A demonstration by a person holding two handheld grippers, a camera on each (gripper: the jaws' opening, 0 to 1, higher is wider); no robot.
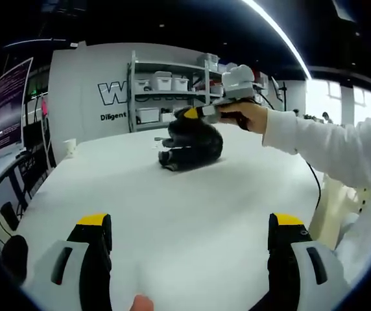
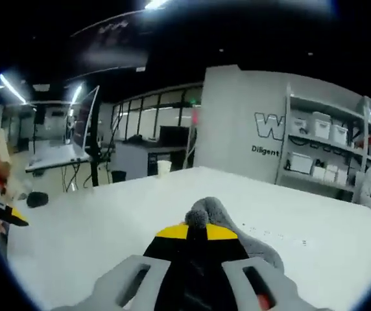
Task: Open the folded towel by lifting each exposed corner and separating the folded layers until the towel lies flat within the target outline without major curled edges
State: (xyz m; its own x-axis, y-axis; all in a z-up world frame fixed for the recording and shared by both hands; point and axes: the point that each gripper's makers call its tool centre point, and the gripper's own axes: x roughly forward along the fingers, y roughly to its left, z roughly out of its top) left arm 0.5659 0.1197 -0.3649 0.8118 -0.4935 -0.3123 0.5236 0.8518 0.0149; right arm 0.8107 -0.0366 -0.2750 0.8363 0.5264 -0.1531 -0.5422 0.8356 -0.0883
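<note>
White counter, shelving behind. Towel: dark, soft, limp, bunched well ahead of the wide-spread left gripper fingers; best taken at a loose corner. Right gripper fingers pinched closed on towel fabric.

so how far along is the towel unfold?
Early. Done: the right tool has shut on a bit of the dark towel, which shows at its yellow tips in the right gripper view. In hand: lifting that corner. Left: the towel is still a bunched heap on the white table; the left tool is open, holding nothing.

"W", seemingly "Diligent", on wall
</note>
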